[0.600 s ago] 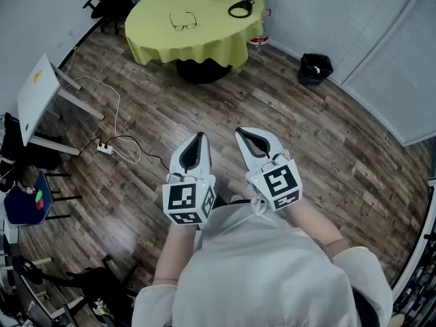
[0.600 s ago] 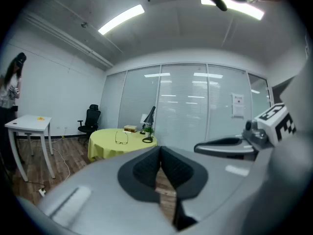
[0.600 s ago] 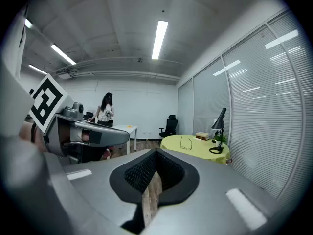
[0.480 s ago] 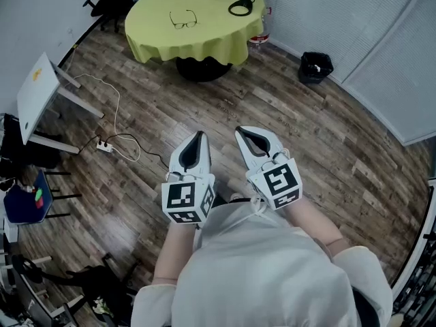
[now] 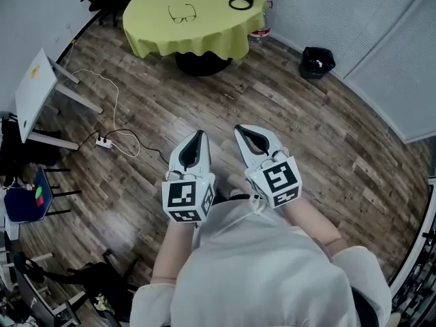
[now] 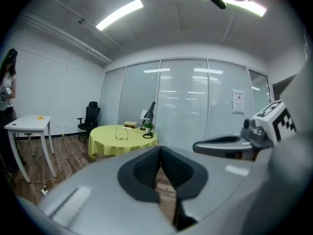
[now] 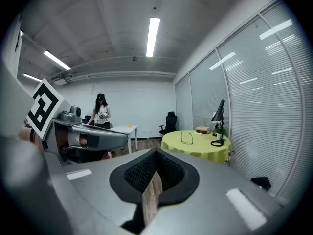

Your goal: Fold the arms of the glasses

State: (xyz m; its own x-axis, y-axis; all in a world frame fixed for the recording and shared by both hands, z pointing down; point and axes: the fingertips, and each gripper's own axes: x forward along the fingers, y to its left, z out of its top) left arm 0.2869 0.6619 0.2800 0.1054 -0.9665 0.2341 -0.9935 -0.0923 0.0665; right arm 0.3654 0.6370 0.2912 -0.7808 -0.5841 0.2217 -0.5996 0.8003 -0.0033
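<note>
Left tongs [image 5: 197,137]: I see the jaws together, tips meeting, nothing between them; held low in front of me above the wood floor [image 5: 286,128]
Right tongs [image 5: 245,132]: jaws likewise pressed together and empty; just beside the left tongs, both aimed toward the counter [image 5: 204,36]
Glasses [image 5: 182,12]: lying on the counter's yellow-green cloth, arms looking unfolded; well apart from both tongs
Counter: round and draped; a black desk lamp [image 5: 240,2] stands near its right edge, apart from the glasses
Floor: a white side table [image 5: 34,94] at my left with a power strip [image 5: 103,142] beside it; a black waste bin [image 5: 317,61] near the blinds at my right
</note>
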